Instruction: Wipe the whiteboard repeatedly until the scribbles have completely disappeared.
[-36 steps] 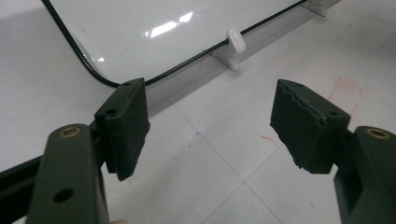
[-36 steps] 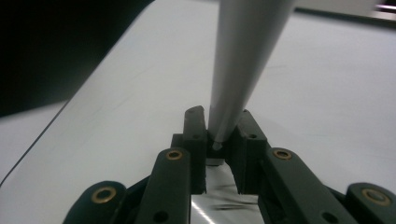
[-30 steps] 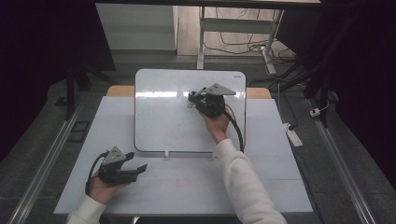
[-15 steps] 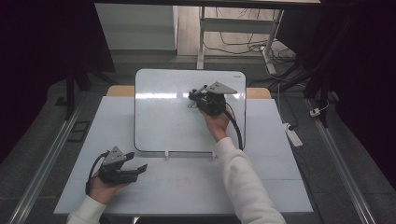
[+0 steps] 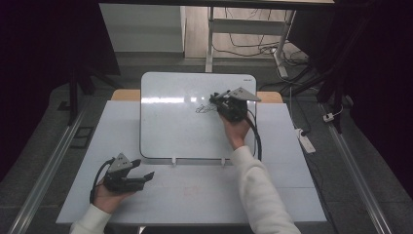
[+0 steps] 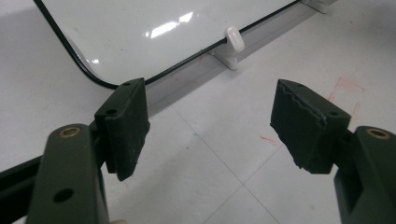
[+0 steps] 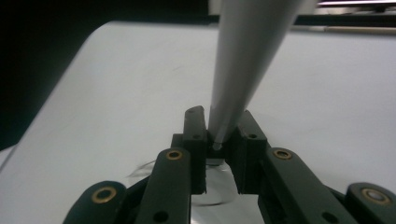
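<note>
A whiteboard lies on the white table, propped on two small white feet. A small dark scribble sits near the board's upper right. My right gripper is over the board just right of the scribble, shut on a grey-white marker that tapers down between the jaws. At the table's lower left my left gripper rests open, with nothing between its pads. The board's rounded corner and one foot lie ahead of it.
Faint red marks stain the table in front of the left gripper. A white power strip lies on the floor to the right of the table. Desk legs and cables stand beyond the far edge.
My right gripper has shifted slightly to the right along the board with the marker in it. The left gripper has stayed where it was.
</note>
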`<state>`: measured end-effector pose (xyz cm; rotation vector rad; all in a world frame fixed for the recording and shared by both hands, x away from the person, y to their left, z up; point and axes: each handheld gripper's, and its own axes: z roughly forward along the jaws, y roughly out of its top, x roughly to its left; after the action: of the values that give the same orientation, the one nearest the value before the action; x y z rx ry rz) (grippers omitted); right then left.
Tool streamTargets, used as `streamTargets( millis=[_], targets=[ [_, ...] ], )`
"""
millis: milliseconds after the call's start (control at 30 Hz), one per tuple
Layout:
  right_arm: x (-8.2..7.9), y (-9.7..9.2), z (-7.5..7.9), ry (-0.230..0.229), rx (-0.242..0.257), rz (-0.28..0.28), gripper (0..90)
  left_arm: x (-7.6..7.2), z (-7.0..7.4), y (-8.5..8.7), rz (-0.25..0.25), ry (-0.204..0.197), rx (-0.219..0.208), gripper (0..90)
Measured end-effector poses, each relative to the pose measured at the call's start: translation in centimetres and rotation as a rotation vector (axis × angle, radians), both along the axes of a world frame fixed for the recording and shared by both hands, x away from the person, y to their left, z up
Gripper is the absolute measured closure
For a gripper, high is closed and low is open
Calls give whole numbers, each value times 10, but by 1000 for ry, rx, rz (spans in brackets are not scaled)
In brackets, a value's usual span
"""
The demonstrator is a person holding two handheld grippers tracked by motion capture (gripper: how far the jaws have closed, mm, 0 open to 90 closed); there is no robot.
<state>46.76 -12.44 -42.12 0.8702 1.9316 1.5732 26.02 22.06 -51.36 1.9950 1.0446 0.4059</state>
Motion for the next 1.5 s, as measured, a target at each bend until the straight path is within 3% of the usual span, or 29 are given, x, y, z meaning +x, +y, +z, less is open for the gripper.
streamTargets(
  millis=[67,100,167,233,300,333,400,467,500,600,667,733,800,900,933,967,1067,1100,1133,1233,1267,1300,1367,1433,1500],
  targets=[
    [-7,14,-7,-2,-50,74,778,0,0,-1,0,0,3,283],
    [-9,17,-8,-20,-75,75,778,0,0,-1,0,-1,5,282],
    [-5,8,-6,-4,-28,60,778,-1,0,-2,0,-2,7,283],
    [-1,-7,-3,-1,16,-16,778,-1,0,-3,-5,-4,7,282],
    [-2,-10,-4,5,46,-27,778,0,0,-4,-9,-1,10,283],
    [-4,-5,-5,4,34,-15,778,1,0,-4,-9,1,9,282],
    [-11,13,-12,10,-20,73,778,1,-1,-5,-8,3,11,282],
    [-14,23,-14,-21,-74,96,778,0,0,-4,-9,0,13,282],
    [-11,21,-13,-10,-52,99,778,0,0,-4,-8,-2,14,282],
    [-2,10,-7,5,37,26,778,0,0,-3,-5,-3,8,282],
    [-5,17,-8,11,11,52,778,1,0,-4,-8,0,9,282],
    [-11,32,-15,18,-50,146,778,2,-1,-4,-9,3,11,283],
    [-13,35,-16,0,-94,157,778,2,-1,-5,-11,3,16,282],
    [-4,19,-9,7,5,59,778,0,0,-4,-11,-4,13,282],
    [-2,17,-9,15,24,56,778,-1,0,-4,-9,-7,8,282],
    [-5,19,-9,12,13,54,778,-1,1,-3,-7,-7,5,282],
    [-17,38,-18,7,-92,166,778,2,-1,-2,-5,1,5,282],
    [-20,41,-19,-9,-122,172,778,2,-1,-3,-4,3,6,282],
    [-19,39,-19,-3,-118,172,778,2,-1,-3,-7,3,10,282],
    [-10,22,-13,5,-12,69,778,0,0,-5,-12,-3,14,282],
    [-9,21,-13,13,8,60,778,0,0,-4,-12,-5,9,282],
    [-11,23,-15,10,5,63,778,0,0,-4,-11,-4,8,282],
    [-19,36,-21,7,-56,140,778,2,-1,-3,-6,2,6,282],
    [-23,39,-23,-14,-102,156,778,3,-2,-3,-7,6,9,282],
    [-18,26,-21,7,-41,114,778,1,-1,-4,-11,2,12,282]
  ],
)
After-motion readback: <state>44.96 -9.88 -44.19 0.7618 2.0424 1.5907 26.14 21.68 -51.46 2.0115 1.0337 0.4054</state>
